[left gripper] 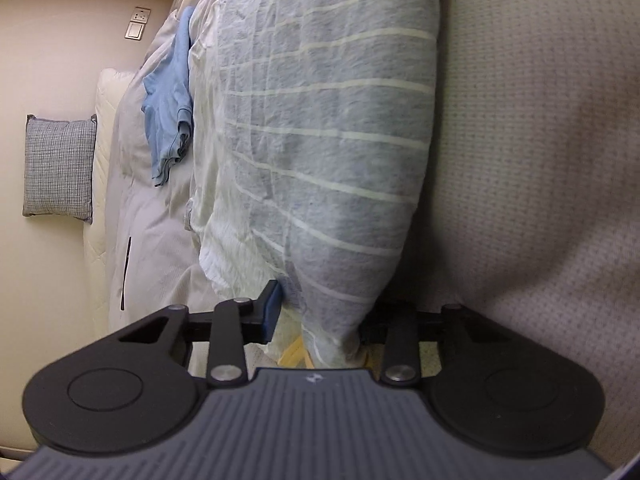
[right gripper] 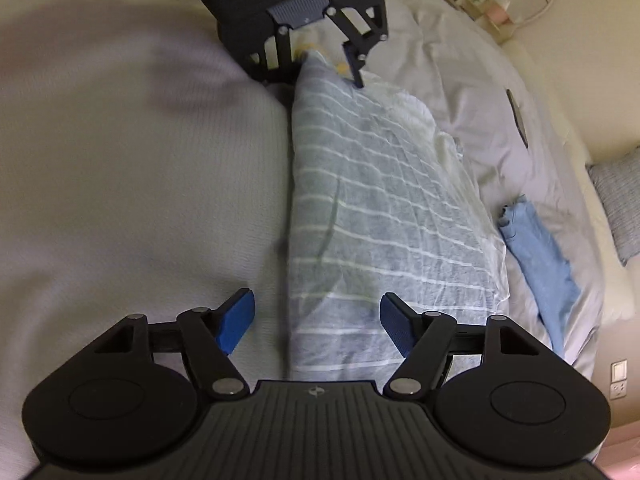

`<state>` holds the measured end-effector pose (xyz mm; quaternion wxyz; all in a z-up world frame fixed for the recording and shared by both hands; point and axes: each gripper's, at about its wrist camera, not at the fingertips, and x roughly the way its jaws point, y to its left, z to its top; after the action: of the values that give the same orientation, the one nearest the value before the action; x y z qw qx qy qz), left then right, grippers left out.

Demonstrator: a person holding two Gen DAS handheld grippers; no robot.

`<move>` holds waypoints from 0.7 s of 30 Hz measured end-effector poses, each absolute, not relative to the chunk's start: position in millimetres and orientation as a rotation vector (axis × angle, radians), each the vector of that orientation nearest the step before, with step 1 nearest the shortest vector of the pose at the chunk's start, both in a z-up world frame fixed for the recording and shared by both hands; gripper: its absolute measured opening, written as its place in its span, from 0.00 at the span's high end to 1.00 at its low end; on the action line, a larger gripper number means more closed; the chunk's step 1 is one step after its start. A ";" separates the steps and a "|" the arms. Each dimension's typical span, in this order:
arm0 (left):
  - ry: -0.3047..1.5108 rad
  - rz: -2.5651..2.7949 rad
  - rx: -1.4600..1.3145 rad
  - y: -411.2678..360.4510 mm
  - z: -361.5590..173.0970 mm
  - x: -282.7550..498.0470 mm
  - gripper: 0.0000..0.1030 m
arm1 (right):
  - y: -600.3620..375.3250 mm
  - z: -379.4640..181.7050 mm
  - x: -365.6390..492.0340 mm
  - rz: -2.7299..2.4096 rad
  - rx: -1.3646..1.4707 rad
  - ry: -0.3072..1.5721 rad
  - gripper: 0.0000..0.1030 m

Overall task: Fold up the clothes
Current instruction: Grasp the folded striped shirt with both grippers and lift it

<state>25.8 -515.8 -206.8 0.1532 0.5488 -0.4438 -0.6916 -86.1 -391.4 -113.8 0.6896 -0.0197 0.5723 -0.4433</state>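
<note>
Striped garment (right gripper: 380, 208) lies stretched along the bed (right gripper: 120, 200) between your two grippers. Your left gripper (left gripper: 316, 320) has one end bunched between its jaws; contact is unclear. Your right gripper (right gripper: 316, 324) straddles the other end, jaws apart.

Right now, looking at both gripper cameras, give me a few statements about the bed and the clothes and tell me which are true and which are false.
1. The striped garment stretches between the two grippers. True.
2. The right gripper is clamped shut on the cloth. False: its blue pads stand apart on either side of the cloth's edge, not pressing it.
3. A blue garment lies crumpled beside the striped one. True.
4. The left gripper has nothing between its fingers. False: an end of the striped garment sits between them.
5. The checked pillow lies on top of the striped garment. False: it lies apart, at the bed's edge.
</note>
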 end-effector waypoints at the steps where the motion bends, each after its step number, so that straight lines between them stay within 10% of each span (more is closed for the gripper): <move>1: -1.263 -1.983 1.577 -516.0 -206.8 24.5 0.72 | -393.4 -113.5 -89.8 -0.991 -0.051 1.280 0.34; 6: -1.211 -1.987 1.609 -517.0 -204.9 16.6 0.79 | -402.9 -111.5 -106.0 -0.976 -0.074 1.279 0.48; 11: -1.132 -1.992 1.644 -516.6 -191.2 10.5 0.93 | -408.7 -97.9 -117.6 -0.916 -0.032 1.264 0.93; 21: -0.935 -2.014 1.448 -516.8 -68.5 -23.3 0.95 | -431.4 14.4 -181.9 -0.908 -0.058 1.188 0.97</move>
<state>-23.3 -516.8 -68.5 0.2428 0.5298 -0.3421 -0.7371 -181.9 -431.4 14.4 0.7330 -0.0264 0.5401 -0.4128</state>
